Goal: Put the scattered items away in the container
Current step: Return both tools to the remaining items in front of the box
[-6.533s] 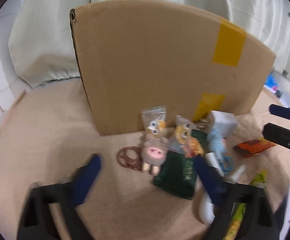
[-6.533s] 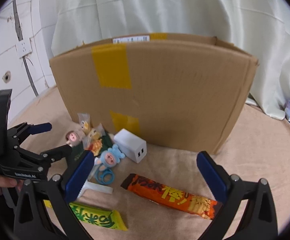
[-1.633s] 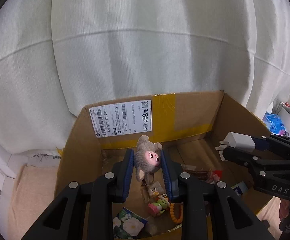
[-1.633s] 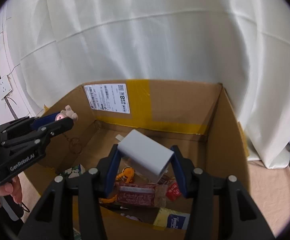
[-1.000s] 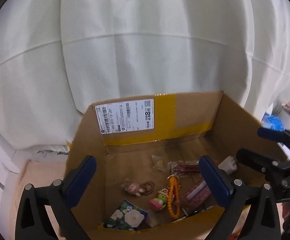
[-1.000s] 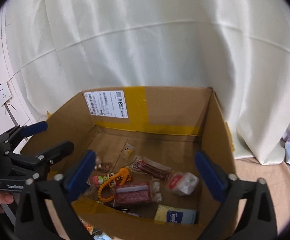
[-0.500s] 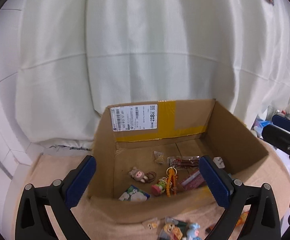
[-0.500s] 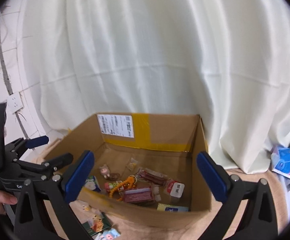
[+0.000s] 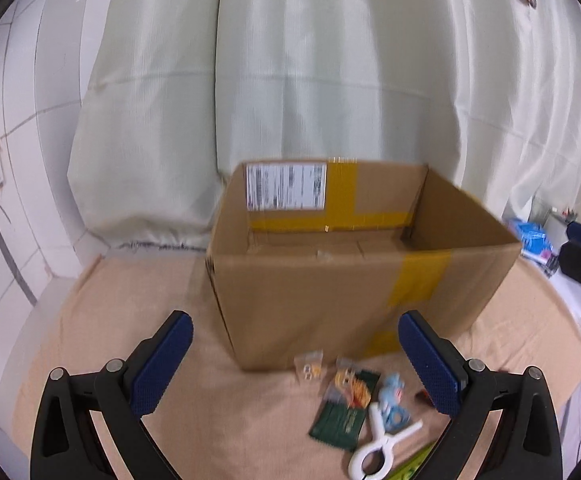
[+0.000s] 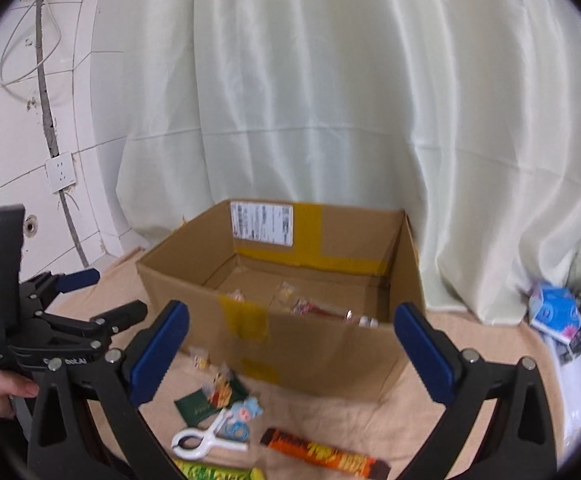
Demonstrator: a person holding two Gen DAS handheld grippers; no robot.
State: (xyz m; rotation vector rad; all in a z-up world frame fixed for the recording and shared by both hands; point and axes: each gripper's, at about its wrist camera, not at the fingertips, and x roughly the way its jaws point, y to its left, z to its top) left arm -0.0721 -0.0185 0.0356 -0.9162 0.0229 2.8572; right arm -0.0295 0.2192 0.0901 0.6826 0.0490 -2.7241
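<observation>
An open cardboard box (image 9: pixel 330 280) (image 10: pixel 330 344) with yellow tape stands on the beige cloth. In front of it lie a small clear packet (image 9: pixel 309 367), a dark green packet (image 9: pixel 344 414) (image 10: pixel 196 402), a blue toy (image 9: pixel 393 394) (image 10: pixel 246 410), a white clip (image 9: pixel 378 444) (image 10: pixel 206 438), an orange snack bar (image 10: pixel 326 454) and a green-yellow bar (image 10: pixel 214 473). My left gripper (image 9: pixel 296 364) is open and empty, back from the box. My right gripper (image 10: pixel 290 350) is open and empty too. The left gripper also shows in the right wrist view (image 10: pixel 90 296).
A white curtain (image 9: pixel 330 100) hangs behind the box. A tiled wall with a socket (image 10: pixel 60 176) is at the left. Blue packs (image 10: pixel 554 312) and clutter lie at the right. Several small items (image 10: pixel 314 306) lie inside the box.
Both grippers let go of the plush pig and white charger into the box, opened, and pulled back and down. The box now looks farther, and the scattered items are in view again.
</observation>
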